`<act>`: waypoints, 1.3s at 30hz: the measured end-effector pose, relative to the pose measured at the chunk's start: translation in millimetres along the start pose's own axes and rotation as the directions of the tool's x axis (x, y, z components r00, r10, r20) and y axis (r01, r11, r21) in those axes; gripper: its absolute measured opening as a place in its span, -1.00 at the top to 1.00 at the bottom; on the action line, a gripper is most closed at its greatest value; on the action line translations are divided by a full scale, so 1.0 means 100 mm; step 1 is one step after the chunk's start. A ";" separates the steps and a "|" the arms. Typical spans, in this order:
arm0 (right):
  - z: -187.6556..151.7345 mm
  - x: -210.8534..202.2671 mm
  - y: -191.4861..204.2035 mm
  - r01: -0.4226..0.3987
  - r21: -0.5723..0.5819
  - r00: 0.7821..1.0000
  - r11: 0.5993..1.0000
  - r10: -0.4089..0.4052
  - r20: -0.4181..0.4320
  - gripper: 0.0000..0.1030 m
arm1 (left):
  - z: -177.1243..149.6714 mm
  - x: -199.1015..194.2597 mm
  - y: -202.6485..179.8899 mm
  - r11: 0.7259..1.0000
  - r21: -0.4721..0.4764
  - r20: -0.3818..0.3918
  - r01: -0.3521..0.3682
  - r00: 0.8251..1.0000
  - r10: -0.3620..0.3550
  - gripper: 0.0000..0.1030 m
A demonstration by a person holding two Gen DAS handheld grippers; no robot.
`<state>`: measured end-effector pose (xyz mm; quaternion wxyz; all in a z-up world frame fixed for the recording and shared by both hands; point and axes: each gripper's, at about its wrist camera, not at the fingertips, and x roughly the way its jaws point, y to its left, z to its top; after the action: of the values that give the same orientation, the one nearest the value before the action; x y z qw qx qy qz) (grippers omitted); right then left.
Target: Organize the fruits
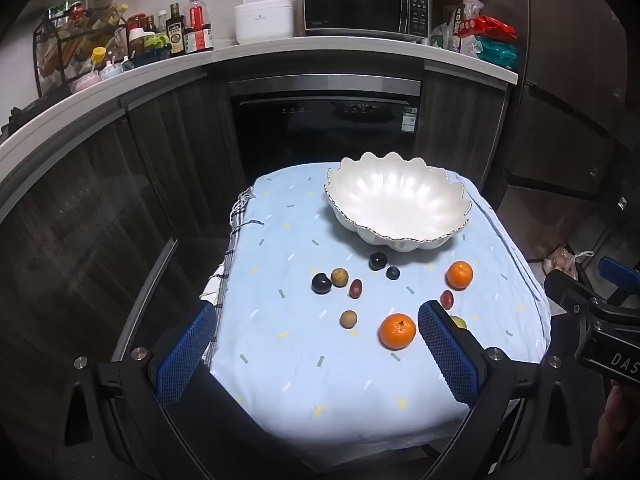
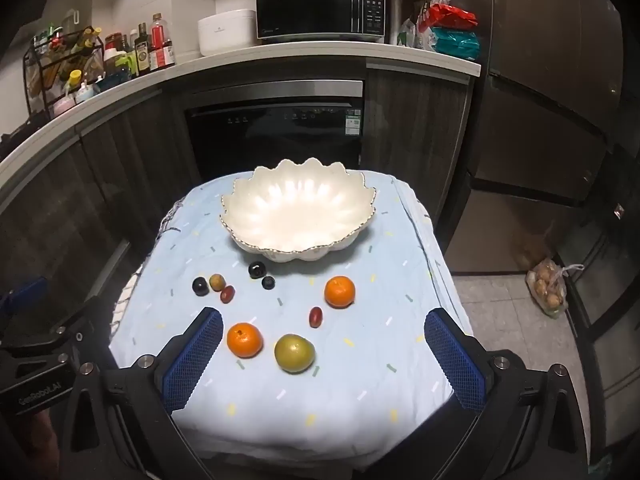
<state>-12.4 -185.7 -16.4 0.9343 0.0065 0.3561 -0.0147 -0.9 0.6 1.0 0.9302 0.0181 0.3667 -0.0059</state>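
Microwave [image 2: 320, 8], bottles [image 2: 154, 46], potato bag [image 2: 548, 290]

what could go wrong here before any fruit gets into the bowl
1. The small grapes and dark plums lie close together, so wide fingers may knock a neighbour and send it rolling.
2. The green fruit sits near the front edge of the table; a nudge might roll it off.
3. The bowl looks fragile.

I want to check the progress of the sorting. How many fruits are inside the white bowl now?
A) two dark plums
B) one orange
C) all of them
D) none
D: the white bowl shows only its bare inside, and the oranges and the other fruits lie on the blue cloth.
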 end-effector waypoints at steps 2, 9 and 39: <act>0.00 0.00 0.00 0.009 -0.010 1.000 1.000 -0.009 -0.006 -0.99 | 0.00 -0.02 -0.01 1.000 -0.003 0.007 0.002 1.000 -0.002 -0.99; 0.02 -0.03 0.02 0.010 -0.002 1.000 1.000 -0.010 -0.008 -0.99 | -0.02 -0.03 -0.02 1.000 -0.003 0.008 0.020 1.000 -0.020 -0.99; 0.00 -0.01 -0.01 0.009 -0.003 1.000 1.000 -0.009 0.003 -0.99 | 0.01 -0.05 0.02 1.000 -0.001 0.012 0.013 1.000 -0.013 -0.99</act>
<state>-13.0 -186.4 -15.7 0.9348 0.0034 0.3547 -0.0185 -4.1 2.4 4.9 0.9323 0.0153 0.3611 -0.0119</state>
